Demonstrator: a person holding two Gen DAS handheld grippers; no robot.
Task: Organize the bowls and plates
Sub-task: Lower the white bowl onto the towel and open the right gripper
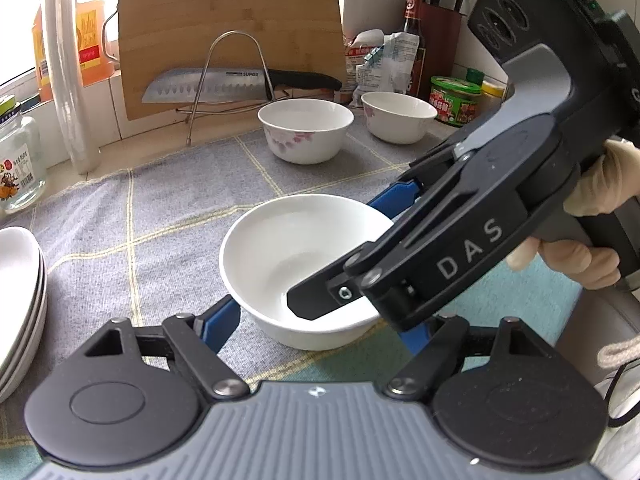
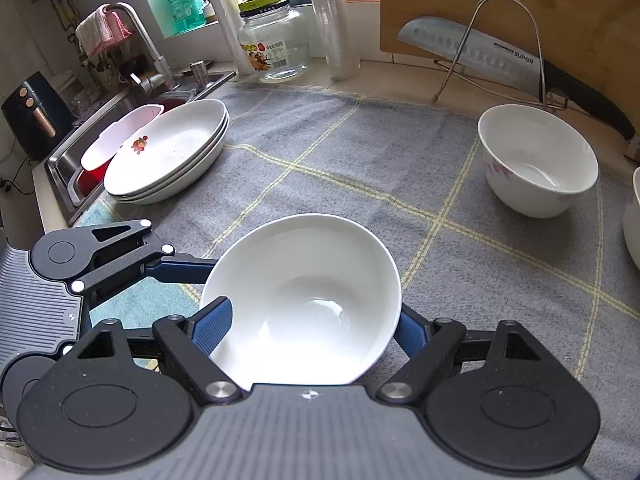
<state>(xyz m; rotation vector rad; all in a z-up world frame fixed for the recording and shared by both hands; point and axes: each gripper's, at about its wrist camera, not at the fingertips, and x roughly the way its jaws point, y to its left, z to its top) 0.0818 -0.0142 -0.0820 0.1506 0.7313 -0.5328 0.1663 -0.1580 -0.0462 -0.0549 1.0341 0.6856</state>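
Note:
A plain white bowl (image 1: 280,248) (image 2: 304,292) sits on the grey checked cloth (image 1: 160,216). My left gripper (image 1: 320,330) is shut on its outer wall, with the left blue pad (image 1: 222,324) against the near-left side. The other pad is mostly hidden. My right gripper (image 2: 312,326) (image 1: 352,250) straddles the rim, open: one finger (image 2: 212,324) hangs inside the bowl and the other (image 2: 412,328) is outside it. Two floral bowls (image 1: 306,132) (image 1: 398,116) stand at the back. A stack of white plates (image 2: 168,152) (image 1: 20,292) lies at the cloth's left edge.
A knife (image 1: 208,86) rests in a wire rack before a wooden cutting board (image 1: 232,20). A glass jar (image 2: 274,44) and a roll of cups (image 2: 332,20) stand by the window. The sink (image 2: 80,160) lies beyond the plates. Bottles and jars (image 1: 454,100) crowd the back right.

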